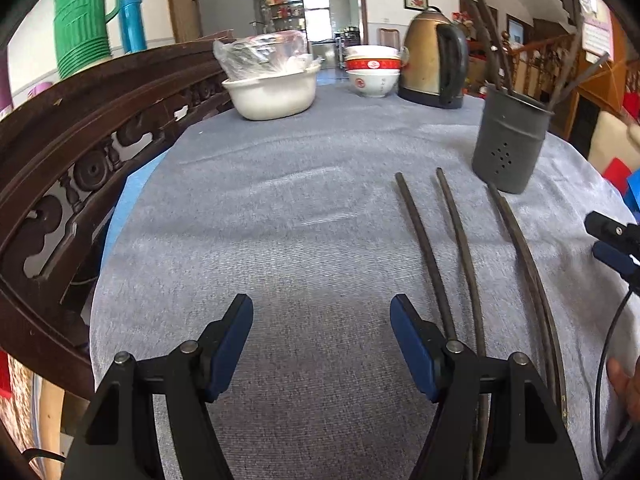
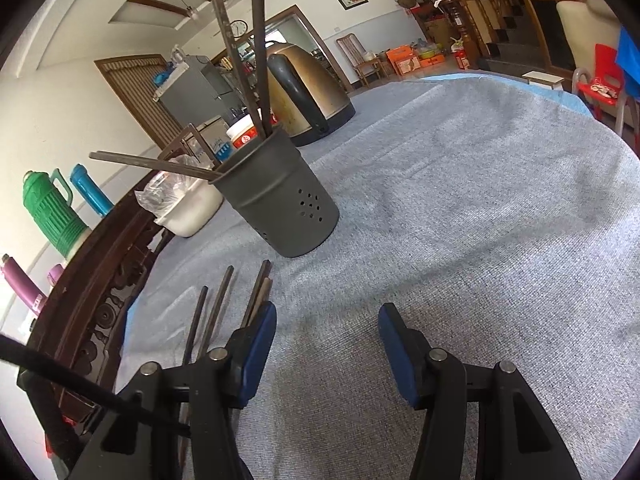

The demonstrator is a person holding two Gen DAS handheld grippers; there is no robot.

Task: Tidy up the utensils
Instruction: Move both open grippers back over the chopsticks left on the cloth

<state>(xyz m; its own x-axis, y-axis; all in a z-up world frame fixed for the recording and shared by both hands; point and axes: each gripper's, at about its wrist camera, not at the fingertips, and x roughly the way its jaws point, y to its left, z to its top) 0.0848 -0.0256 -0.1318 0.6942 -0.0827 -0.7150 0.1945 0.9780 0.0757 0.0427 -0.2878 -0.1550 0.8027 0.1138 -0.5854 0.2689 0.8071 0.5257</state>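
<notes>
On the cloth: dark chopsticks (image 1: 426, 252) lie loose on the grey tablecloth (image 1: 280, 240), side by side, their far tips towards the holder; I count three lines of them from my left wrist, and the rightmost looks like a pair lying together.
Chopstick holder: grey metal chopstick holder (image 1: 510, 142) with a cluster of small holes stands upright just beyond the loose sticks' far ends, near the table's right edge.
Sticks in holder: several chopsticks (image 2: 256, 56) already stand in it, two rising steeply, others leaning out over the rim.
My left gripper: left gripper (image 1: 322, 320) hangs over bare cloth, blue pads wide apart and nothing between them; the nearest loose stick runs just beside my right-hand finger.
My right gripper: right gripper (image 2: 328, 328) is parted too, empty, over bare cloth; the loose chopsticks pass under and behind its left-hand finger, and whether it touches them I cannot tell.
Further back: brass-coloured electric kettle (image 1: 434, 60), a stack of red-and-white bowls (image 1: 372, 70), and a white basin (image 1: 272, 90) holding something in a clear plastic bag.
Left edge: carved dark wooden chair back (image 1: 80, 152), with a green thermos jug (image 1: 82, 20) beyond it.
</notes>
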